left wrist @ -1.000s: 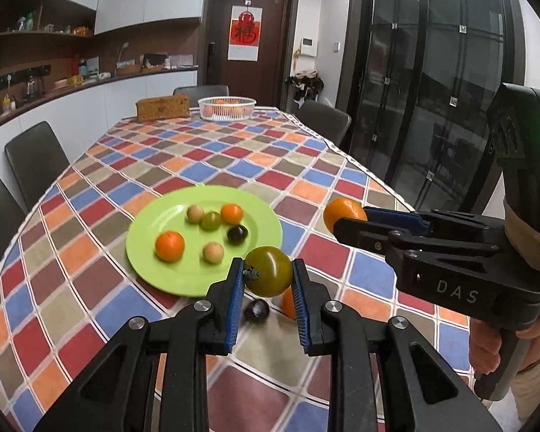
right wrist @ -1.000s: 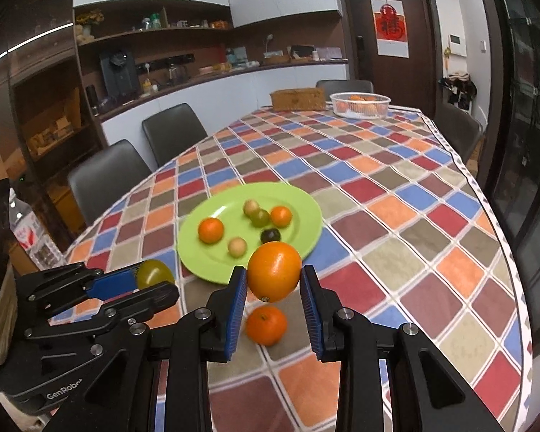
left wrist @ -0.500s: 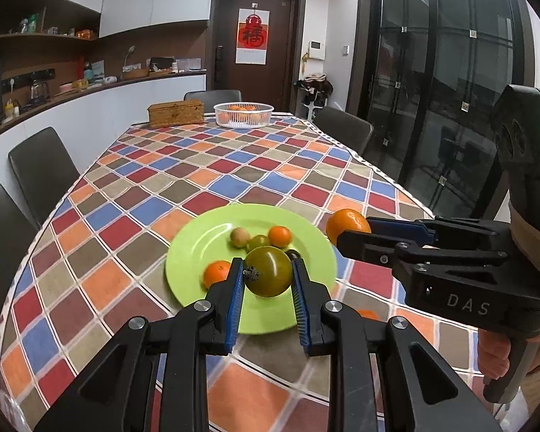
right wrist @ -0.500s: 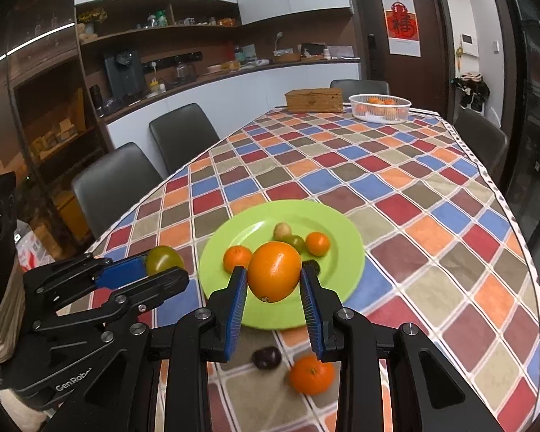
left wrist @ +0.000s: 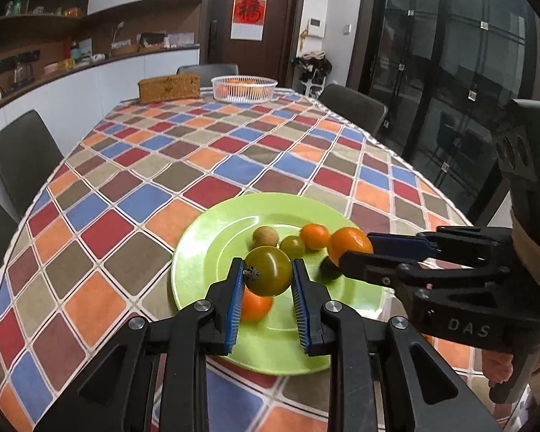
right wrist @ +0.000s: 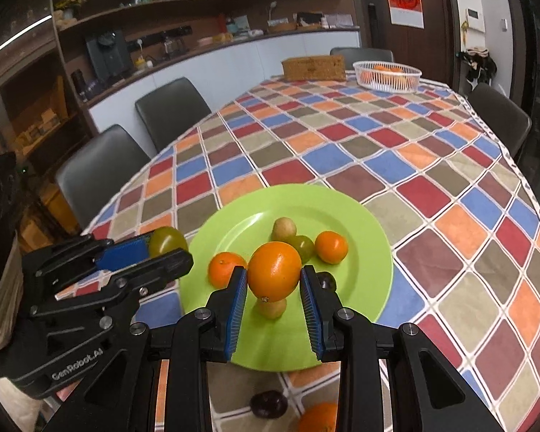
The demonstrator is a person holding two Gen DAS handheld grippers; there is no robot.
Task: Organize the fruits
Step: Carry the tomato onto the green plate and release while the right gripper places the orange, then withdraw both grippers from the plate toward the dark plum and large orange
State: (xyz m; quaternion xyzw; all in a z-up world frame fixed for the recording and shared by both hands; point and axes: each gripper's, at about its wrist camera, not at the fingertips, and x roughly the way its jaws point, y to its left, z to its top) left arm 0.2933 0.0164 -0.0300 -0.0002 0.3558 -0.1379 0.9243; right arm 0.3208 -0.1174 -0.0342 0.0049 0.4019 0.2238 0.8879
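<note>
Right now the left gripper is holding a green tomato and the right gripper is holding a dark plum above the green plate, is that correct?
Not quite: the right gripper holds an orange, not a dark plum, as the right wrist view shows. The left gripper does hold the green tomato, both above the green plate.

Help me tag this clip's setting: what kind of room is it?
Probably a home dining room with an open kitchen: a long table in a checked tablecloth, dining chairs, and a counter with shelves behind.
</note>
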